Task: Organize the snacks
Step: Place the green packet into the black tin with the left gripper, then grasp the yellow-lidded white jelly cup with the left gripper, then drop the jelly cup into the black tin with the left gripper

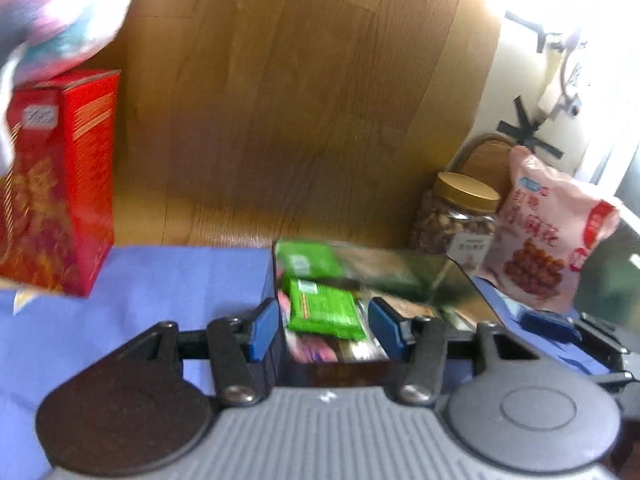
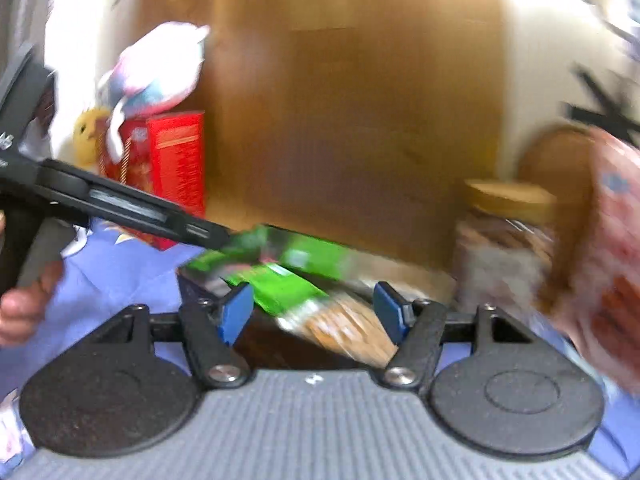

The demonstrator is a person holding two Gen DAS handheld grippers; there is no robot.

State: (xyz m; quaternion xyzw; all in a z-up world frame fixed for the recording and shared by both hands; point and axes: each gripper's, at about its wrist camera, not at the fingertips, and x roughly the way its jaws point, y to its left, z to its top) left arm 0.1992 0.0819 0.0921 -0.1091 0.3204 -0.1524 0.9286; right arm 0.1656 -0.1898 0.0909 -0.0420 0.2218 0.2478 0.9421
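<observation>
A shiny metal tin point(image 1: 460, 280) sits on the blue cloth and holds green snack packets point(image 1: 324, 308) and other wrapped snacks. My left gripper point(image 1: 322, 330) is open and hovers just over the tin's near edge, with nothing between its blue pads. In the right wrist view, which is blurred, the same tin point(image 2: 200, 276) holds green packets point(image 2: 280, 288) and a tan packet point(image 2: 344, 328). My right gripper point(image 2: 314, 314) is open and empty above the tin's near side. The left gripper's black body point(image 2: 120, 204) crosses that view at the left.
A red box point(image 1: 60, 184) stands at the left with a soft toy point(image 1: 60, 12) on top. A gold-lidded jar of nuts point(image 1: 460, 220) and a pink snack bag point(image 1: 548, 236) stand to the right of the tin. A wooden panel point(image 1: 300, 100) rises behind.
</observation>
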